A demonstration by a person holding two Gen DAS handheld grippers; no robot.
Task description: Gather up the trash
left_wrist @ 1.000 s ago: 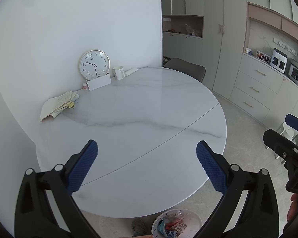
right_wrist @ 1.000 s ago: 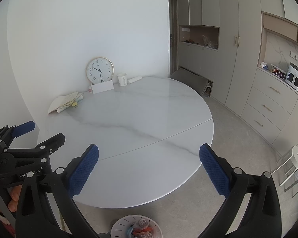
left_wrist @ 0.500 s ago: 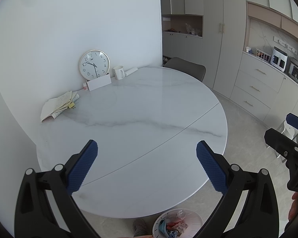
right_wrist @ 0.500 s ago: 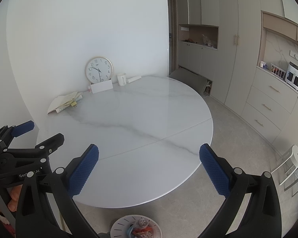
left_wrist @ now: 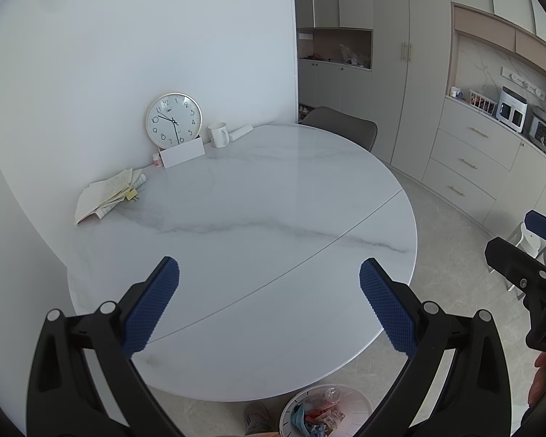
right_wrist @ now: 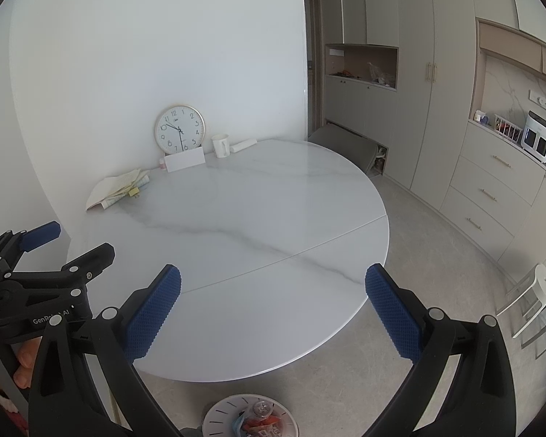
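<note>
Both claws released, holding nothing: left gripper [left_wrist: 269, 302], right gripper [right_wrist: 273, 307]; trash sits in bin [left_wrist: 291, 406] below them; collecting looks finished; next, probably check papers [left_wrist: 109, 195] far ahead.

Clock [left_wrist: 173, 119] behind card [left_wrist: 183, 156], mug [left_wrist: 218, 134] right, papers [left_wrist: 107, 195] left, on table [left_wrist: 273, 196]

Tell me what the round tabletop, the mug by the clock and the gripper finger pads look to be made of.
Tabletop: probably polished marble or sintered stone, going by the grey veining, glossy reflections and a thin seam across it. Mug: likely glazed ceramic, white and smooth with a handle. Left gripper pads: apparently blue rubber or soft plastic, matte with a dimpled grid; the right gripper has matching ones.
</note>
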